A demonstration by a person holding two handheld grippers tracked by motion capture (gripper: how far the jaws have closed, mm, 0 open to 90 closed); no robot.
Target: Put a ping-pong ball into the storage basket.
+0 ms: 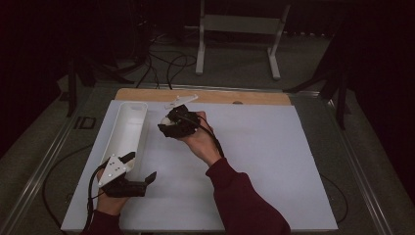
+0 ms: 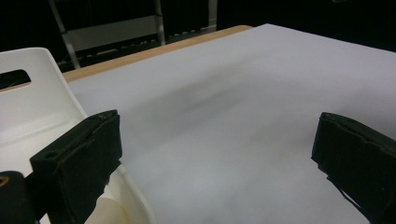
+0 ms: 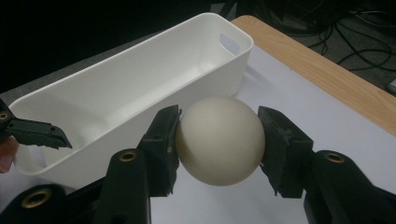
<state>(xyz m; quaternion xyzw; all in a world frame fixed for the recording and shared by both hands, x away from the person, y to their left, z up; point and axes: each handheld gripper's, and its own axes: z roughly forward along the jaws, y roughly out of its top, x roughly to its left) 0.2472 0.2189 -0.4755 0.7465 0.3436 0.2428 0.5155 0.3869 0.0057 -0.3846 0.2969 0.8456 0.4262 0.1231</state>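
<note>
White table (image 1: 254, 161) carries a bin (image 1: 128, 128) at 10 o'clock; the right gripper (image 3: 219, 140) is clamped on a ball (image 3: 219, 142) beside it. Round ball may slip from the pads and roll off; left gripper (image 1: 142, 167) stands apart, empty

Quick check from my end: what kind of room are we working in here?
Probably a lab or recording setup, not a home. A white sheet covers the wooden-edged table, loose black cables trail across the grey floor behind it, and a bare white metal stand sits among dark surroundings.
</note>
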